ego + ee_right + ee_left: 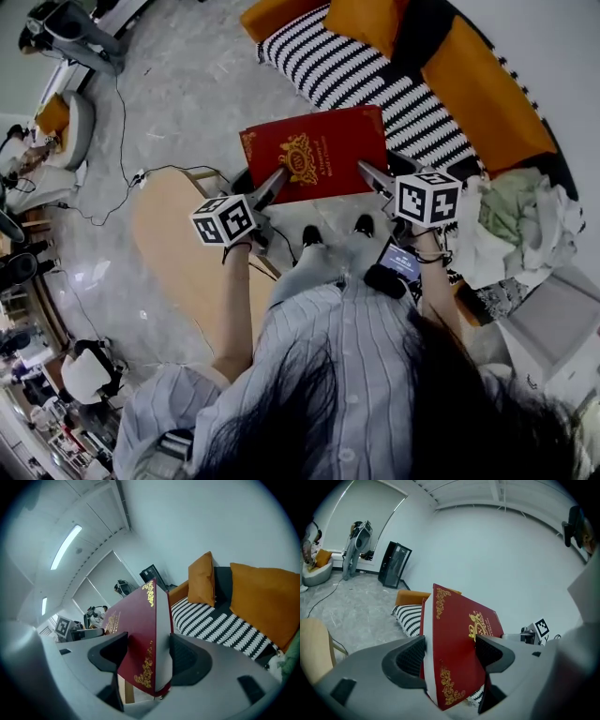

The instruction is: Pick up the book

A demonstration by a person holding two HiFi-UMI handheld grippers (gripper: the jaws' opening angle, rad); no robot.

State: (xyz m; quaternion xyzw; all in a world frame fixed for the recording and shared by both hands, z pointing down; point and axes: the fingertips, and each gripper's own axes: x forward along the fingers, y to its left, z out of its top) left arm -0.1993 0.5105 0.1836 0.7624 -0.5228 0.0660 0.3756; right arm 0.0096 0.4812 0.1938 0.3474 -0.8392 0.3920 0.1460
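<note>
A red hardcover book (314,153) with gold ornament is held in the air in front of the person, above the floor and the edge of the striped sofa. My left gripper (274,185) is shut on the book's lower left corner. In the left gripper view the book (457,644) stands between both pads. My right gripper (372,175) is shut on the lower right corner. The right gripper view shows the book (140,644) clamped between its jaws, page edge facing the camera.
A black-and-white striped sofa (375,80) with orange cushions (487,89) lies beyond the book. A light wooden round table (183,253) stands at the left. Crumpled cloths (520,225) and a white box (558,328) sit at the right. Cables run over the grey floor (178,84).
</note>
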